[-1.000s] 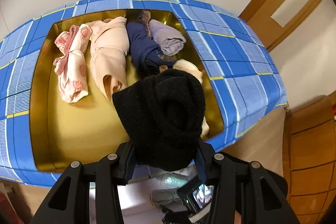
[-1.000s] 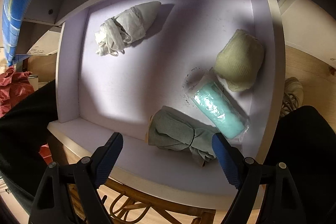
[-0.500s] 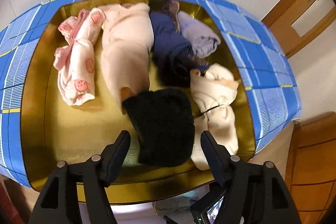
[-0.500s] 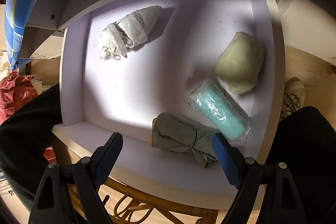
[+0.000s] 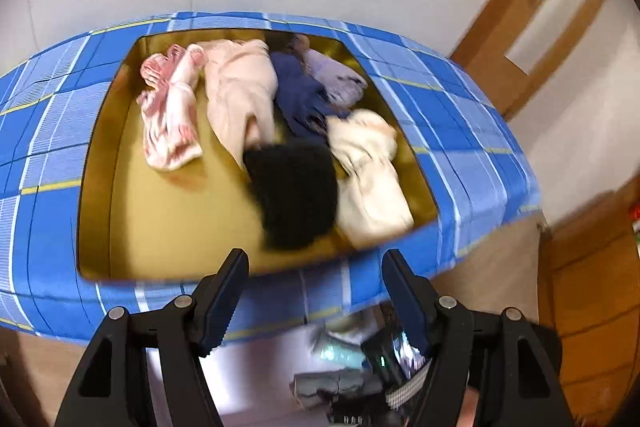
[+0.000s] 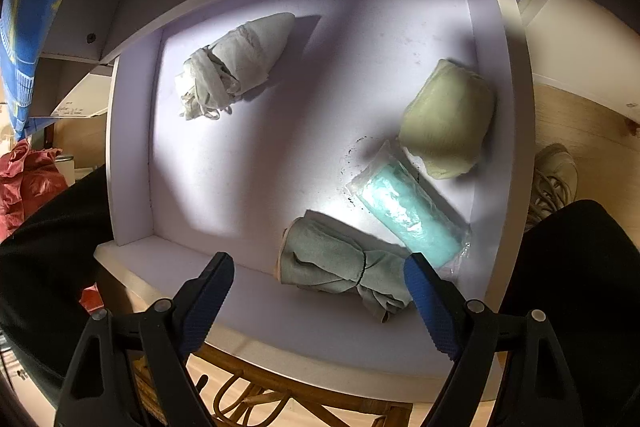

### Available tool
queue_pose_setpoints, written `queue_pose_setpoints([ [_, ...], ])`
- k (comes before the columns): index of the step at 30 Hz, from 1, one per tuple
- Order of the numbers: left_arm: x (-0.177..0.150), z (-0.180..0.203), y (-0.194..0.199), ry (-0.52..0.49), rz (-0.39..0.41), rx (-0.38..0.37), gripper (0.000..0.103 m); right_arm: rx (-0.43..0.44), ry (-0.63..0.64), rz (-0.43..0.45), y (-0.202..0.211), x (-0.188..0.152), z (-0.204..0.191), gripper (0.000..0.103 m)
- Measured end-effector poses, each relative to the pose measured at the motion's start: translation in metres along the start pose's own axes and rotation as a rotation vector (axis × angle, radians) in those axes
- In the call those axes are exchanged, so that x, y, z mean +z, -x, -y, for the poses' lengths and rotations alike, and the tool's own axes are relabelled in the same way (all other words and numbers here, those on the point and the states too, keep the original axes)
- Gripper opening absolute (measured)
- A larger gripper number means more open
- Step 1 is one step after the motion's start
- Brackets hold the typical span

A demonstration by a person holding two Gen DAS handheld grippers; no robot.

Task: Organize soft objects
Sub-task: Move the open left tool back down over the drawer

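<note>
Visibly unlabelled black knit bundle (image 5: pixel 294 195), blue plaid box (image 5: pixel 448 131)

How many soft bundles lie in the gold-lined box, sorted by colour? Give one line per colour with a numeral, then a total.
Pink patterned bundle: 1
Peach bundle: 1
Navy bundle: 1
Lilac bundle: 1
Cream bundle: 1
Black knitted bundle: 1
Total: 6

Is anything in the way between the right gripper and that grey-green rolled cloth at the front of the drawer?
Nothing visible. The right gripper is open above the grey-green rolled cloth, with only the drawer's front edge beneath it.
</note>
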State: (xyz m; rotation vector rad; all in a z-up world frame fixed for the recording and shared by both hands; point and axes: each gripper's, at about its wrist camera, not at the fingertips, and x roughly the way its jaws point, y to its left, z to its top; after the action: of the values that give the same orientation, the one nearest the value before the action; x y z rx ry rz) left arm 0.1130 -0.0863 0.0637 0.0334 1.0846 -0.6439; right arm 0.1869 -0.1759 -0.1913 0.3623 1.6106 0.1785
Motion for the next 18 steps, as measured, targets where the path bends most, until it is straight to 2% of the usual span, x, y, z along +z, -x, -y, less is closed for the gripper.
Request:
queue_pose_setpoints([
  [5,-0.044,0.006,0.006,-0.067,-0.035,-0.032,0.07,-0.008,-0.005,-0.008,-0.002,0.0,0.002,0.088],
  [10,-0.1,-0.001,-0.021,-0.095,-0.164,-0.033,0.07,-0.001,-0.019,-0.012,-0.001,0.001,0.005,0.088],
  [14,-0.139,-0.025,-0.055,-0.03,-0.286,-0.005,0.07,-0.012,-0.023,-0.021,-0.004,0.0,0.007,0.089],
  [18,-0.165,-0.056,-0.082,0.06,-0.365,0.059,0.07,-0.019,-0.034,-0.023,-0.005,0.001,0.01,0.089],
])
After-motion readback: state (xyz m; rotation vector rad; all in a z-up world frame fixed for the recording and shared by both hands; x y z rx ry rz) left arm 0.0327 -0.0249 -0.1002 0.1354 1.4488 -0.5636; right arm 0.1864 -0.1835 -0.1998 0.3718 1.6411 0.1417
